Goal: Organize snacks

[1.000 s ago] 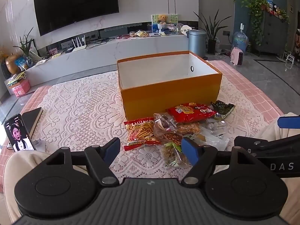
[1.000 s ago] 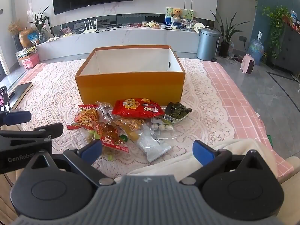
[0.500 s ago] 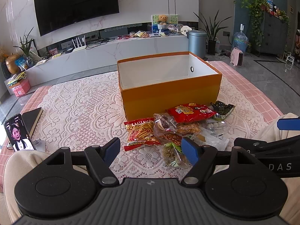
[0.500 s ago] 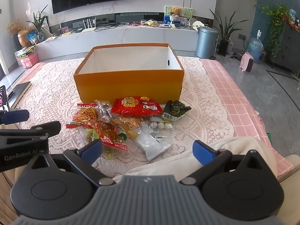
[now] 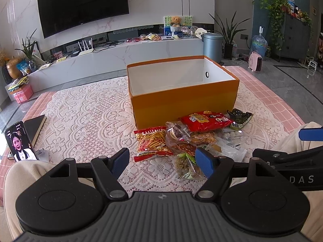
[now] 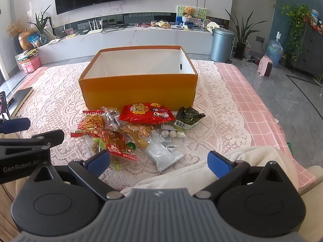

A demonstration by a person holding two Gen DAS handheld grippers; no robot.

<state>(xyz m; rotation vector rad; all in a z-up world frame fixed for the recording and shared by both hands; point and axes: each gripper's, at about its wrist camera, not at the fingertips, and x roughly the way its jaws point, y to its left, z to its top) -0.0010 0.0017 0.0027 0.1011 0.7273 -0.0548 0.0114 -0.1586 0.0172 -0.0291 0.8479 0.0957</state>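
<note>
We note the orange box (image 6: 139, 91) empty, snack pile (image 6: 139, 127) at its 6 o'clock untouched, left gripper (image 5: 162, 161) and right gripper (image 6: 159, 162) both released

Left claw (image 5: 162, 159) spread wide above snack packets (image 5: 193, 135) heaped before the orange box (image 5: 183, 102) on the desk (image 5: 84, 117).

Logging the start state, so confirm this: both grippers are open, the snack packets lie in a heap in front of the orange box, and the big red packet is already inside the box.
Wrong on one count: the big red packet is not inside the orange box; it lies on the heap in front, as the right wrist view shows. The left gripper and right gripper are open, and the rest stands.
</note>
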